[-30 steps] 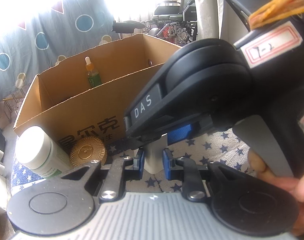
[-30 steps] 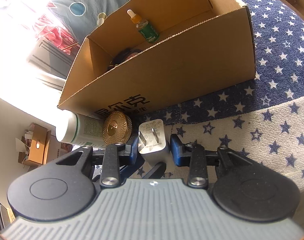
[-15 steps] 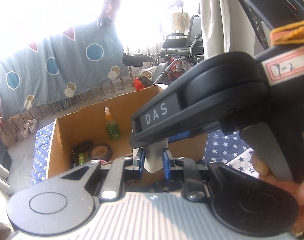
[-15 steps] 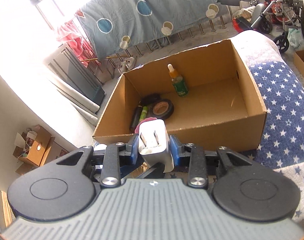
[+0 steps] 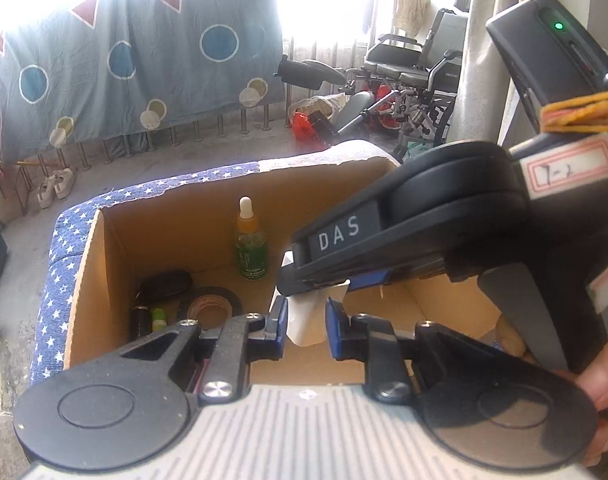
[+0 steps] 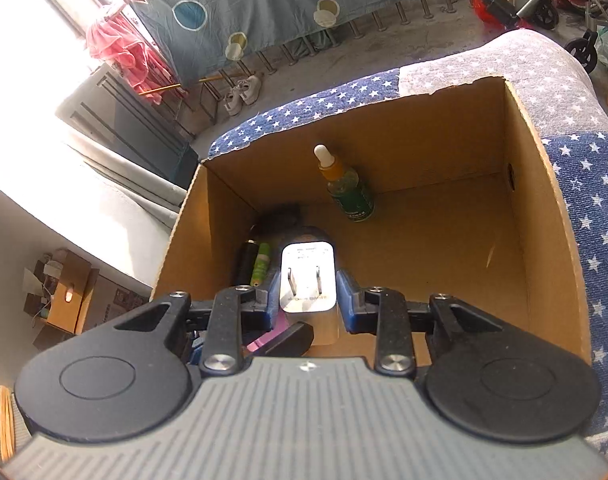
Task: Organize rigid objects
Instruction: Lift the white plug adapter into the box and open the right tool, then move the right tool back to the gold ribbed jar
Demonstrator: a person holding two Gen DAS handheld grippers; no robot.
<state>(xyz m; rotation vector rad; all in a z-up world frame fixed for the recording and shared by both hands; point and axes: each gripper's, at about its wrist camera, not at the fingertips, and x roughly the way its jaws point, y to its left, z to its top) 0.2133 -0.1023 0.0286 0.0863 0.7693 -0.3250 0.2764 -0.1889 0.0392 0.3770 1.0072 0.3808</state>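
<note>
Right wrist view: right gripper [image 6: 307, 300], jaws just closing, is carrying the clamped white charger [image 6: 308, 278] over the cardboard box [image 6: 543, 248], release due next; left gripper [image 5: 305, 326] is clamping it too.

Clutter beyond the star-patterned cover [image 5: 60, 280]

Behind the cover hangs a blue sheet [image 5: 124, 76] with circles; white shoes [image 5: 54, 188] sit below it, a wheelchair [image 5: 415, 80] to its right.

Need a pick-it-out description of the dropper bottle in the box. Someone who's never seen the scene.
Find the open cardboard box sitting on the star-print cloth. Against its far wall stands a small dropper bottle, apart from the dark clutter in the left corner. It is the only upright item: green body, amber neck, white bulb on top.
</note>
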